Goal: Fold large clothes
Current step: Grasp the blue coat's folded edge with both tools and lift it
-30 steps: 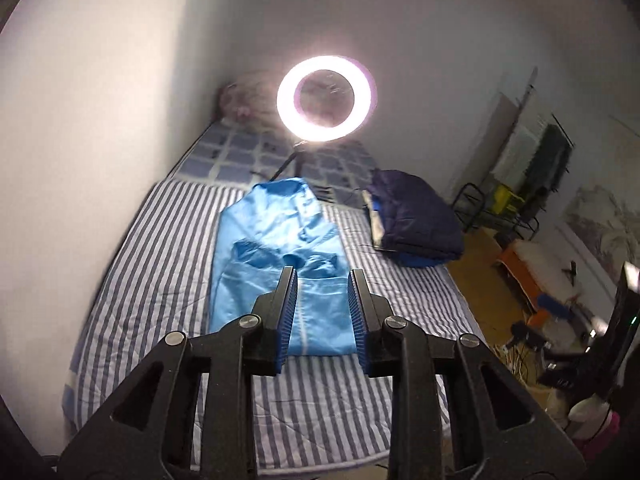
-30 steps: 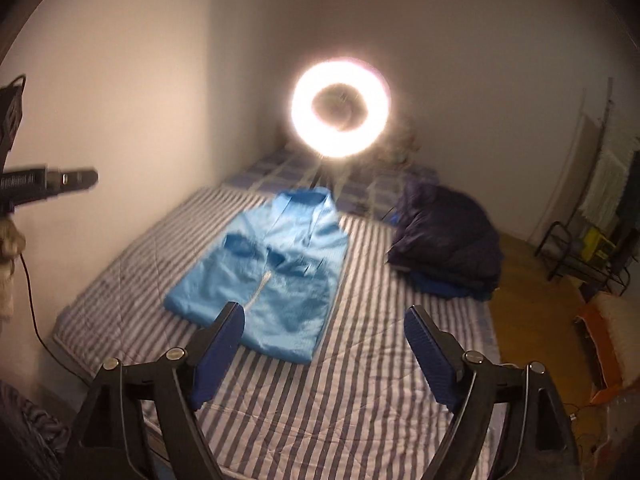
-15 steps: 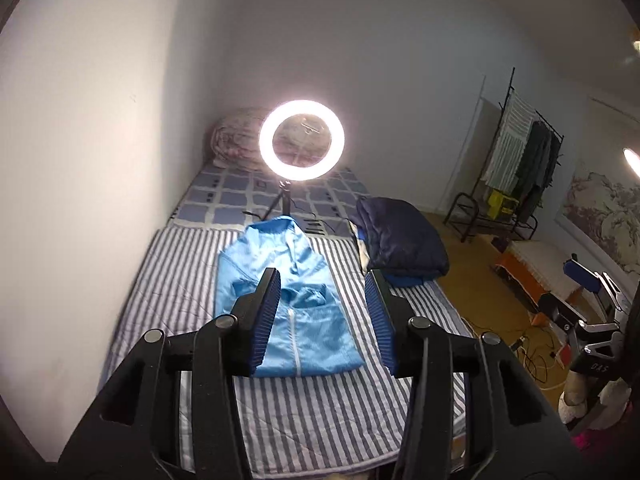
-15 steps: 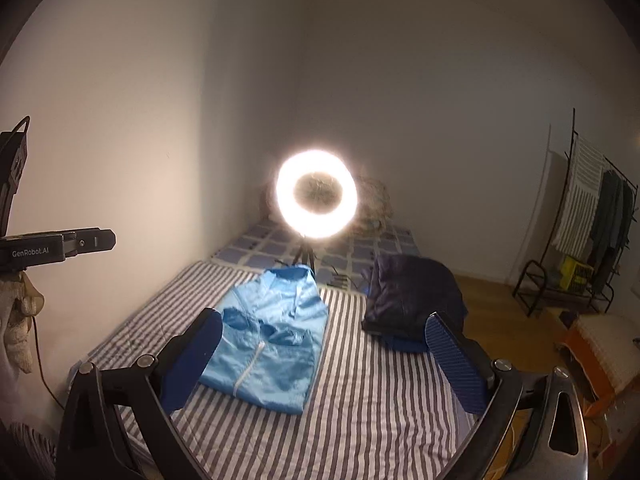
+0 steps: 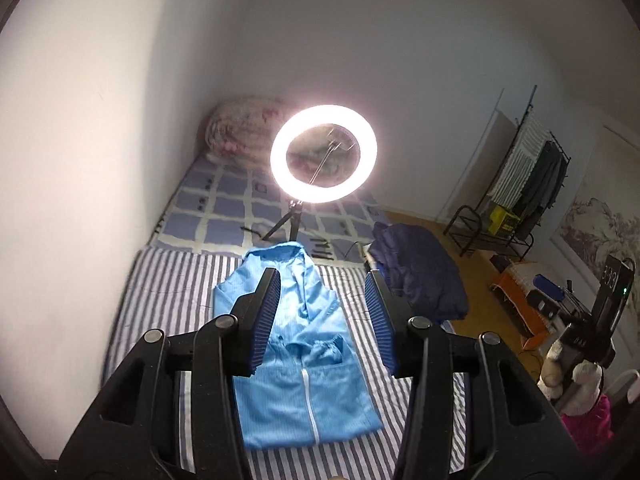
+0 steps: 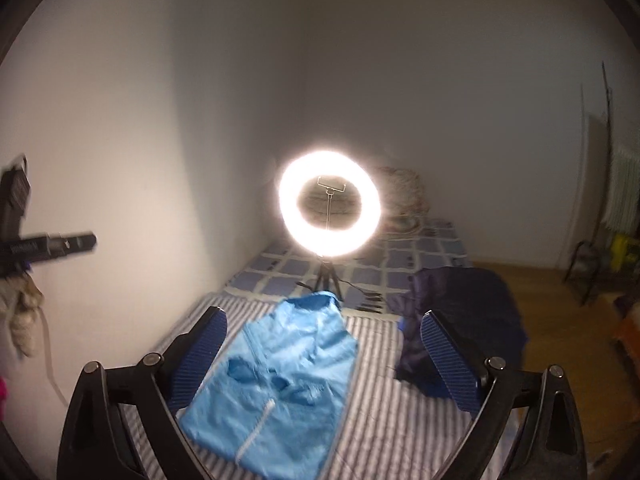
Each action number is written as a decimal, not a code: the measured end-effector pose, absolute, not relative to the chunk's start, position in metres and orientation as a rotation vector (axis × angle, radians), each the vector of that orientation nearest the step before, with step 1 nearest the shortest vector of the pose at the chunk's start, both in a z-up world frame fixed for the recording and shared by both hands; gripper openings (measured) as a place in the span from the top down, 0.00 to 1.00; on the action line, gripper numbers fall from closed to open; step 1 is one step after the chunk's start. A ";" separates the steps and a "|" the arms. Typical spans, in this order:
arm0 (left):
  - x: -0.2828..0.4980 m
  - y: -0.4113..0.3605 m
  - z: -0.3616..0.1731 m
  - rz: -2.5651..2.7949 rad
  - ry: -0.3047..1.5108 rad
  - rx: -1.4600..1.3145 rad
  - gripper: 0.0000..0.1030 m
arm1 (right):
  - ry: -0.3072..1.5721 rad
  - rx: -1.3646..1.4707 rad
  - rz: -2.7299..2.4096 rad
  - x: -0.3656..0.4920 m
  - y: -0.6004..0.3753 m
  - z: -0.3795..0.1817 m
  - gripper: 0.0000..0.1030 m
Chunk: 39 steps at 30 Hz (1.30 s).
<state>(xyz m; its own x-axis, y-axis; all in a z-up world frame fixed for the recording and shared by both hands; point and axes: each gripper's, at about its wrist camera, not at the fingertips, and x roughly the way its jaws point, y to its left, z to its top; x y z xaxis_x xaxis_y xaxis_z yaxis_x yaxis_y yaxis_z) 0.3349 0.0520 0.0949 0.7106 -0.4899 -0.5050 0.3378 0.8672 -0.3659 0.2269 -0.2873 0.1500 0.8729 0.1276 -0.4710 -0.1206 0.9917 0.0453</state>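
Jacket [image 5: 304, 364] lies folded between ring light [image 5: 323, 154] and dark clothes [image 5: 420, 268].

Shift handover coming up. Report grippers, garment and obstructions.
Left gripper and right gripper open, empty, above the bed. Light blue jacket lies folded on striped mattress. Dark blue garment pile beside it; ring light behind.

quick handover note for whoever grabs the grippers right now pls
Left gripper: open, nothing between the jaws, above the bed.
Right gripper: open wide, empty; its jaws have just been opening and easing back slightly.
Light blue jacket: on the striped mattress, sleeves folded in over the zipped front, hood toward the ring light.
Dark navy garment: bundled at the mattress's right edge, touching neither gripper.
Left: probably fold the blue jacket further, then the navy one.
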 end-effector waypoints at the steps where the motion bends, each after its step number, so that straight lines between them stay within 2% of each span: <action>1: 0.365 0.049 0.075 -0.467 0.664 -0.264 0.56 | 0.506 0.034 0.138 0.246 -0.293 0.142 0.07; 3: 0.411 0.041 0.039 -0.463 0.719 -0.263 0.56 | 0.545 0.076 0.167 0.287 -0.302 0.118 0.13; 5: 0.455 0.033 -0.004 -0.466 0.781 -0.264 0.57 | 0.606 0.104 0.191 0.331 -0.307 0.085 0.22; 11: 0.567 0.017 -0.130 -0.468 0.942 -0.340 0.57 | 0.784 0.067 0.208 0.458 -0.302 -0.040 0.35; 14: 0.605 0.011 -0.174 -0.472 0.978 -0.391 0.57 | 0.847 0.048 0.191 0.507 -0.301 -0.090 0.38; 22: 0.698 -0.006 -0.244 -0.426 1.070 -0.430 0.56 | 0.918 0.062 0.206 0.591 -0.306 -0.165 0.38; 24: 0.717 -0.012 -0.257 -0.436 1.095 -0.422 0.53 | 0.920 0.078 0.226 0.609 -0.307 -0.174 0.37; 34: 0.751 -0.033 -0.292 -0.450 1.121 -0.406 0.53 | 0.963 0.269 0.283 0.671 -0.310 -0.224 0.38; 35: 0.751 -0.036 -0.292 -0.460 1.113 -0.393 0.55 | 0.966 0.277 0.288 0.676 -0.307 -0.229 0.38; 37: 0.751 -0.044 -0.292 -0.461 1.105 -0.340 0.81 | 0.973 0.276 0.295 0.681 -0.301 -0.236 0.41; 38: 0.751 -0.046 -0.293 -0.466 1.104 -0.329 0.83 | 0.984 0.277 0.310 0.684 -0.297 -0.241 0.55; 39: 0.751 -0.047 -0.292 -0.471 1.099 -0.328 0.89 | 0.997 0.282 0.327 0.686 -0.293 -0.244 0.63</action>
<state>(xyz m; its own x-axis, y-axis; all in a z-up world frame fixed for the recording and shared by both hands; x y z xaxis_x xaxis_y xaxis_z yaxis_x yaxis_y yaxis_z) 0.7510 -0.0467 -0.2923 0.3721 -0.5171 -0.7708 0.2006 0.8556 -0.4772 0.6862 -0.2934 -0.2437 0.5015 0.3937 -0.7704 -0.1390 0.9156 0.3774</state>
